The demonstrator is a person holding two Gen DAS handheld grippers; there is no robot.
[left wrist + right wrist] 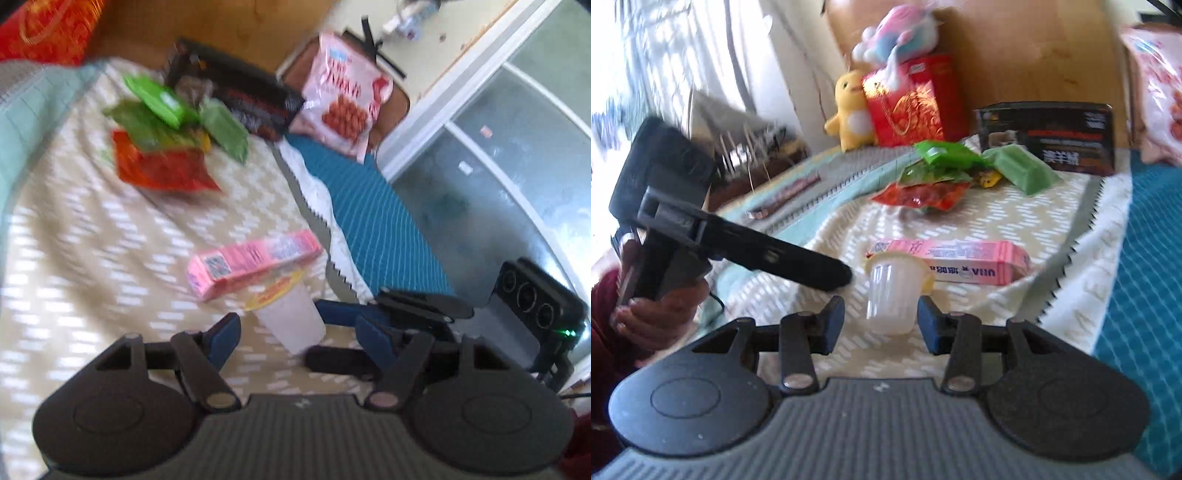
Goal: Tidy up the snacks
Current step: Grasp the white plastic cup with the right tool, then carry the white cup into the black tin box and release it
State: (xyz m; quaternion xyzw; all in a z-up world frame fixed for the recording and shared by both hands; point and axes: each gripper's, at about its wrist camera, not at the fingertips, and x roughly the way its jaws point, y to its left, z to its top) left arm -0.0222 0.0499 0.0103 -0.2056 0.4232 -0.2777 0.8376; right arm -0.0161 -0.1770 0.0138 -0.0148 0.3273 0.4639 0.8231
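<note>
- Translucent plastic jelly cup (891, 295) lies tipped on the patterned blanket (960, 221), against a pink snack box (964, 265).
- Right hand-held gripper (881, 319) straddles it, jaws wide, gripping nothing.
- Left hand-held gripper (295, 341) is likewise open and empty.
- Likely light, thin-walled, slick: squeeze gently mid-body.

A clear jelly cup (892, 295) with a yellow lid lies tipped on the patterned blanket, its lid end touching a long pink box (964, 266) lying flat. Farther back sit a red packet (923, 197), green packets (1021, 173) piled together, a black box (1052, 136), and a pink bag (341, 110) leaning upright.
</note>
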